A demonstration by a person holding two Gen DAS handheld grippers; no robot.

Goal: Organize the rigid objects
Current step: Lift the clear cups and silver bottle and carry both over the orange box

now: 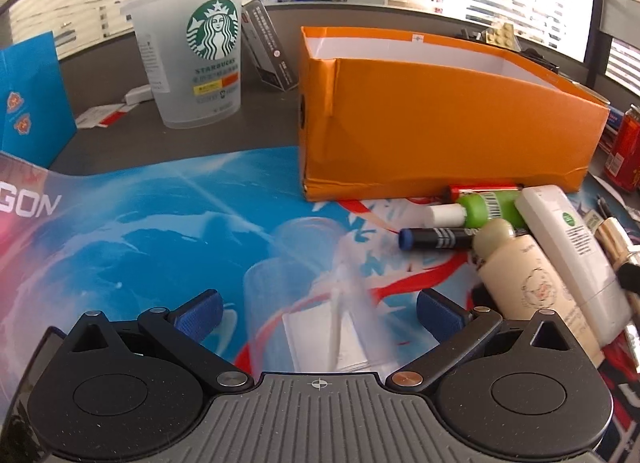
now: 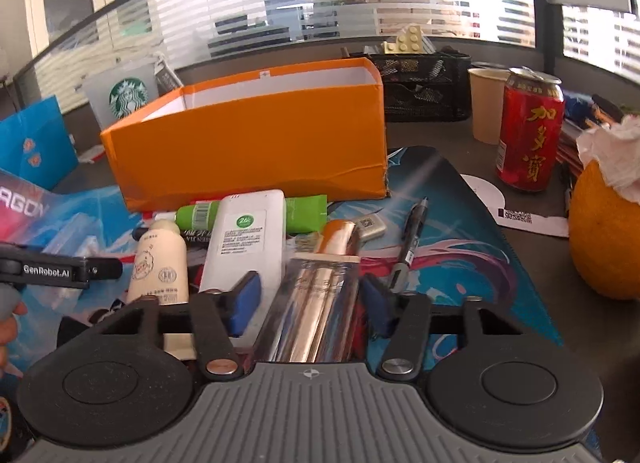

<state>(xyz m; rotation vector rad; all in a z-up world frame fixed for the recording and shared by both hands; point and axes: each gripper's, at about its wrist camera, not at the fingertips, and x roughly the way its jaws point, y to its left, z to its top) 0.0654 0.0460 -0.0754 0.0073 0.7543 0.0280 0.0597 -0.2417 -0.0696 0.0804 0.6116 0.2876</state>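
Left wrist view: the left gripper (image 1: 318,313) has its blue fingers (image 1: 198,313) spread wide over the printed mat (image 1: 132,231). A clear plastic box (image 1: 316,299) lies on the mat between them, blurred, with a gap on each side, so nothing is gripped. Beyond it an orange box (image 1: 440,135) stands open on the counter (image 1: 200,139). In front of its near wall lie a green tube (image 1: 486,207), a black stick with a blue cap (image 1: 436,240), a cream bottle (image 1: 528,279) and a white remote (image 1: 568,239). A Starbucks cup (image 1: 196,51) stands toward the far left corner.

Right wrist view: the right gripper (image 2: 310,299) has its fingers (image 2: 245,299) partly closed around a shiny silver tube (image 2: 316,303), which lies lengthwise between them; whether the pads press it I cannot tell. A pen (image 2: 412,239) lies just right, and a red can (image 2: 528,127) stands toward the far right edge.
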